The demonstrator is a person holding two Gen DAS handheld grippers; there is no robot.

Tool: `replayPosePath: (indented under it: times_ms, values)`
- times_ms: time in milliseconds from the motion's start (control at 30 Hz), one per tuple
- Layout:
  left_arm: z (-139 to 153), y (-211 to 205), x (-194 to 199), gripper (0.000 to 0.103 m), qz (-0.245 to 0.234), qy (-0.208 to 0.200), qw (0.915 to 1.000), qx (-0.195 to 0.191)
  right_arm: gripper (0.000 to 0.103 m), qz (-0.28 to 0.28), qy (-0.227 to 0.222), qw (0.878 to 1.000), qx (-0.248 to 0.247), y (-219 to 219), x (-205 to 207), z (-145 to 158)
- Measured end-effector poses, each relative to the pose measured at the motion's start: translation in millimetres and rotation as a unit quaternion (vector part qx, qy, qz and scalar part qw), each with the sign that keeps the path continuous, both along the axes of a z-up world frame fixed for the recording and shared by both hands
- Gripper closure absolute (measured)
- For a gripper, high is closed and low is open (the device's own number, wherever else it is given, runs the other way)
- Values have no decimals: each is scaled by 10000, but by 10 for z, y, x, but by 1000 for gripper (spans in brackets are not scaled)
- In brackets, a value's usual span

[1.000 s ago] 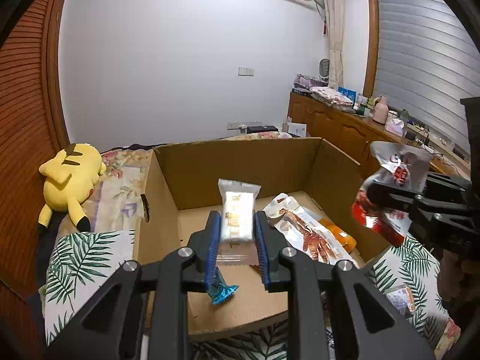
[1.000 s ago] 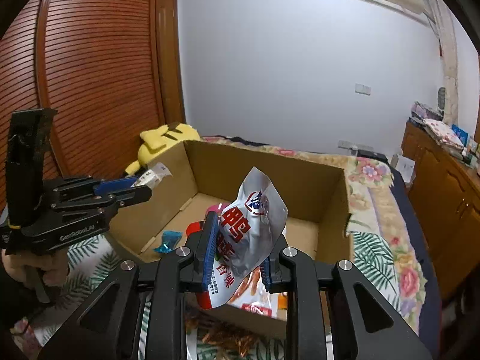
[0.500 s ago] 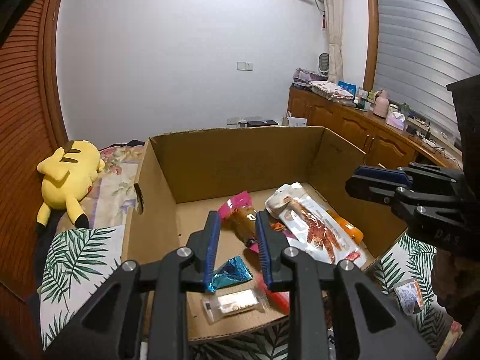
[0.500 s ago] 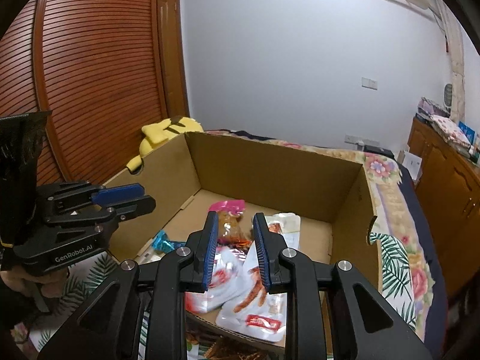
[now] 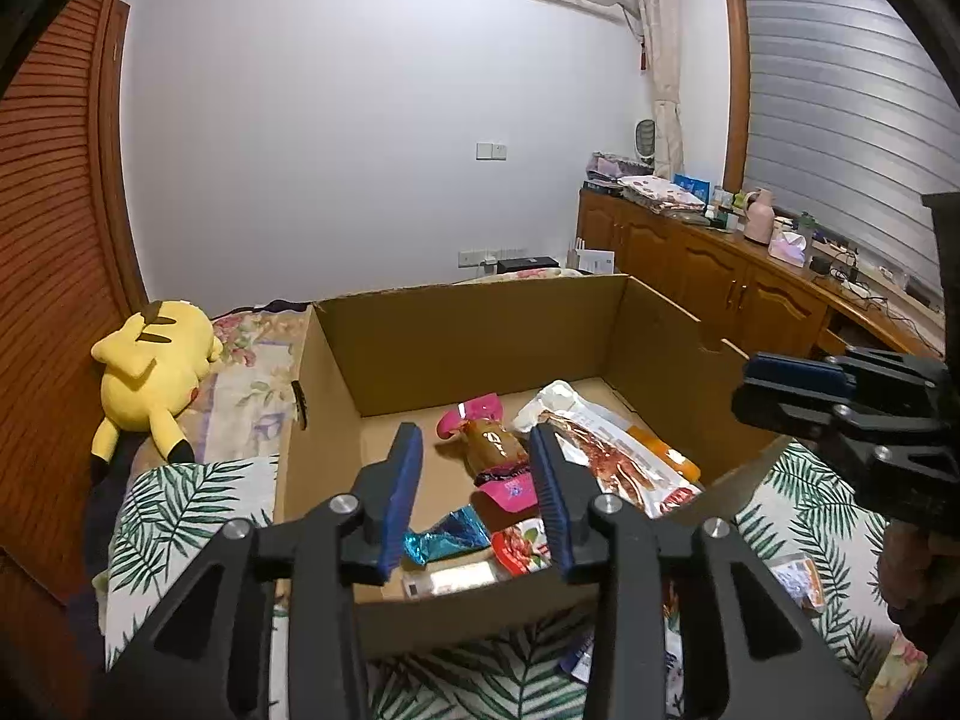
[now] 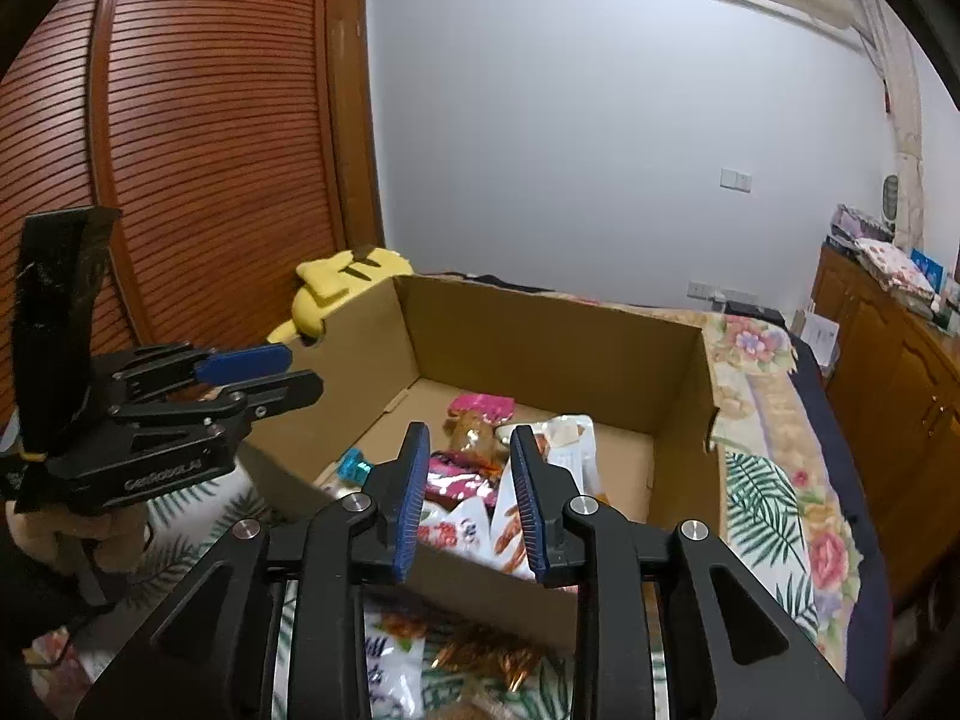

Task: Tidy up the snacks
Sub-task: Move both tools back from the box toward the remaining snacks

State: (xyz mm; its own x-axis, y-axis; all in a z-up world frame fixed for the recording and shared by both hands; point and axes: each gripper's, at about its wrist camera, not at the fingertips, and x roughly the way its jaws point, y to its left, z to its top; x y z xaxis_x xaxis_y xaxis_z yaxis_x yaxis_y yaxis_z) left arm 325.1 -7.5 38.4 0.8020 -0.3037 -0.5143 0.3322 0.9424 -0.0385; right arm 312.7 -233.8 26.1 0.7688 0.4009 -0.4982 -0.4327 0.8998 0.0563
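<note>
Cardboard box point(image 5: 468, 330), open-topped, on the bed. Inside, lying flat: pink-ended brown snack pack point(image 5: 489, 447); long white-and-red pouch point(image 5: 606, 450); blue foil wrapper point(image 5: 447, 537); small clear-wrapped bar point(image 5: 456, 579) near the front wall.

A yellow plush toy point(image 5: 153, 369) lies near wooden cabinets point(image 5: 720, 294).

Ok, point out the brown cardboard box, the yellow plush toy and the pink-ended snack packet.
brown cardboard box point(image 5: 480, 336), left wrist view, inner back wall.
yellow plush toy point(image 5: 153, 360), left wrist view, its body.
pink-ended snack packet point(image 5: 489, 444), left wrist view, clear brown middle.
</note>
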Motion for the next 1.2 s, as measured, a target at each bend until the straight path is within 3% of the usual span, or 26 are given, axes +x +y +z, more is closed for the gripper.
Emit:
replayPosePath:
  times_ms: [267, 600, 900, 967, 1200]
  values:
    - [89, -33, -382, 64, -74, -86, 9999, 20, 75, -58, 37, 10000, 19, -119, -411, 19]
    - [19, -76, -850, 60, -260, 94, 9996, 101, 68, -228, 336, 9992, 17, -268, -766, -198]
    - [-165, -181, -1121, 60, -410, 327, 9985, 144, 62, -313, 709, 9970, -17, -272, -860, -543]
    - [-216, -201, -1156, 60, -431, 390, 9982, 161, 55, -333, 791, 9963, -76, -261, -851, -617]
    - [-412, -257, -1235, 60, -428, 547, 9972, 269, 46, -436, 1055, 9934, -114, -247, -808, -839]
